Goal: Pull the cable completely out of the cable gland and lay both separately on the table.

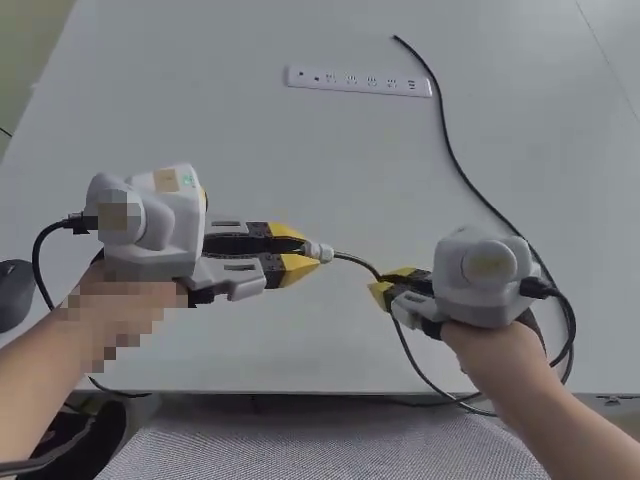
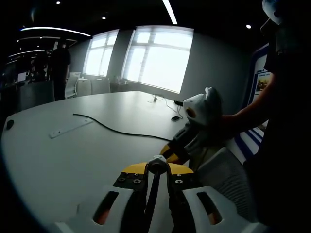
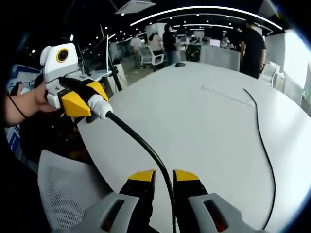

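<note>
My left gripper [image 1: 300, 256] is shut on the white cable gland [image 1: 320, 252], held above the near edge of the white table [image 1: 300, 150]. A black cable [image 1: 355, 262] runs out of the gland to my right gripper [image 1: 385, 285], which is shut on it a short way to the right. In the left gripper view the gland [image 2: 158, 165] sits between the yellow jaw tips, with the right gripper [image 2: 170, 150] close beyond. In the right gripper view the cable [image 3: 146, 145] passes between the yellow fingertips [image 3: 141, 177] and leads up to the gland [image 3: 99, 108] in the left gripper [image 3: 80, 102].
A white power strip [image 1: 358, 81] lies at the far middle of the table, with a long black cord [image 1: 460, 170] snaking toward the near right edge. A dark computer mouse [image 1: 12, 295] lies at the near left. People and chairs stand in the background.
</note>
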A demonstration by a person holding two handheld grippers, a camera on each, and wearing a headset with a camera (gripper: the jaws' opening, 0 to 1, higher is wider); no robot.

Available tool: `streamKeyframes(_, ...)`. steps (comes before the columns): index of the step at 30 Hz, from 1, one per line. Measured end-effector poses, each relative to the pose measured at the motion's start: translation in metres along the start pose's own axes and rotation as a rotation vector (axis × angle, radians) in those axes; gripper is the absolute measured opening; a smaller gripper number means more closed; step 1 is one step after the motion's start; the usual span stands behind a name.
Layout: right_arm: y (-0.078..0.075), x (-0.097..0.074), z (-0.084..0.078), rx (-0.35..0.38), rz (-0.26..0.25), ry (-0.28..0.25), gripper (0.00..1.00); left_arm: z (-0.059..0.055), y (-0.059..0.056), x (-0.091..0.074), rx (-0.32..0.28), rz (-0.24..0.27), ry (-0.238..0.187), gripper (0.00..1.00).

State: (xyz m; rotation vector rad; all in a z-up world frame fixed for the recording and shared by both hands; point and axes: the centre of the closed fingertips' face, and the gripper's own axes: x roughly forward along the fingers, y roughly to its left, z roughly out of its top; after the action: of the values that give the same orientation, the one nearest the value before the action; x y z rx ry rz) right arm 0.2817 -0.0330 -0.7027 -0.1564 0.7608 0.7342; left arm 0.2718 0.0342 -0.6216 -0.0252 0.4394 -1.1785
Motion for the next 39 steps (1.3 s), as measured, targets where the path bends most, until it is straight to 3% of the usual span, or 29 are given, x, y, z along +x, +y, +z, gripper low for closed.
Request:
streamKeyframes(3,0.009,-0.003,0.008,-0.096,0.012,-0.013,0.14,0.001,-0.001,0.000,0.001,-0.001,-0.002,0.15)
streamKeyframes(5,0.012,-0.008,0.019,-0.213,-0.016,-0.030,0.15,0.000,0.000,-0.001,0.004,0.000,-0.001,0.15)
streamKeyframes(6,0.017,-0.011,0.031,-0.294,-0.022,-0.065,0.15,0.000,0.000,-0.001,0.001,0.001,0.001,0.15)
streamKeyframes(8,0.029,-0.015,0.045,-0.388,-0.017,-0.094,0.15,-0.001,0.000,-0.002,0.000,0.002,0.001,0.15)
streamKeyframes(14,0.055,-0.015,0.061,-0.558,0.020,-0.108,0.11,-0.001,-0.001,-0.003,-0.001,0.003,0.003,0.15)
streamKeyframes(22,0.060,-0.010,0.063,-0.640,0.025,-0.098,0.05,-0.001,-0.004,-0.003,-0.002,0.004,-0.001,0.15)
streamKeyframes(32,0.058,-0.011,0.059,-0.622,0.034,-0.100,0.01,-0.004,-0.007,-0.001,-0.009,-0.002,0.000,0.15)
streamKeyframes(39,0.049,-0.012,0.059,-0.555,0.021,-0.099,0.01,0.000,-0.006,0.000,-0.006,-0.005,-0.012,0.15)
